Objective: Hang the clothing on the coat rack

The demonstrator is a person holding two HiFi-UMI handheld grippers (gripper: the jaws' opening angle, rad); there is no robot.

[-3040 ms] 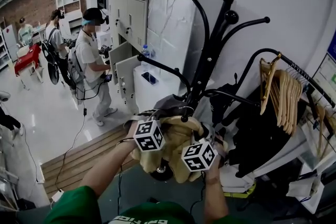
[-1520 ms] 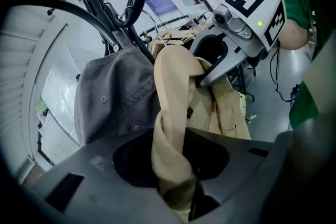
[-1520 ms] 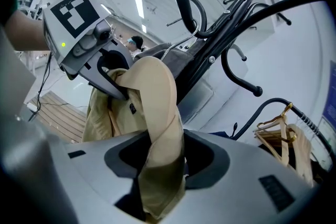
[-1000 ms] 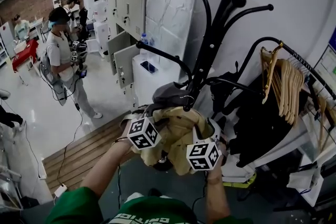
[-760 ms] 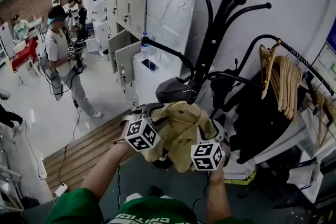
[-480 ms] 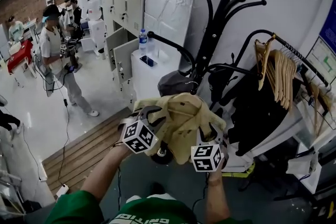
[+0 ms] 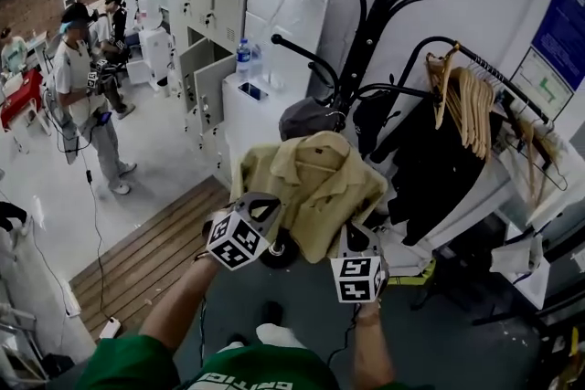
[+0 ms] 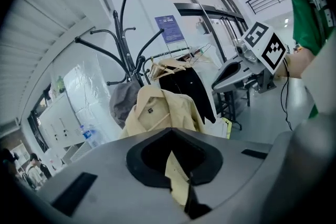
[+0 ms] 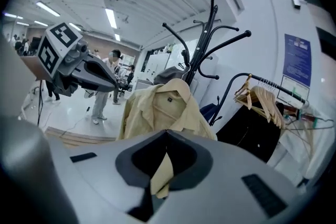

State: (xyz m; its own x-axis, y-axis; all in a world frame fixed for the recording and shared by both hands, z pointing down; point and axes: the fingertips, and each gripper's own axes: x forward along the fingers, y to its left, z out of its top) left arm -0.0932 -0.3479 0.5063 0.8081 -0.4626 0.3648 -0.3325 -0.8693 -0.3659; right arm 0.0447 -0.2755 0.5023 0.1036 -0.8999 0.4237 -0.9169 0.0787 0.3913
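A tan collared shirt (image 7: 315, 187) hangs spread out, collar up, in front of the black coat rack (image 7: 370, 32). What carries the collar is hidden. My left gripper (image 7: 268, 213) is at the shirt's lower left edge, and its jaws are closing, with a fold of tan cloth (image 8: 176, 178) pinched between them. The right gripper (image 7: 352, 237) is at the lower right edge, its jaws likewise closing and pinching cloth (image 9: 160, 170). Both gripper views show the shirt (image 8: 157, 110) (image 9: 160, 107) beyond the jaws, with the rack (image 8: 126, 44) (image 9: 202, 39) behind it.
A grey garment (image 7: 309, 116) sits on a rack arm just above the collar. Right of the rack, a rail holds wooden hangers (image 7: 466, 100) and black clothing (image 7: 430, 169). White cabinets (image 7: 251, 119) stand behind, a wooden platform (image 7: 155, 251) lies left, and people (image 7: 82, 87) stand further left.
The shirt was bunched up between the grippers; now it hangs spread with its collar up. Both grippers have dropped back to its lower edge and hold cloth there.
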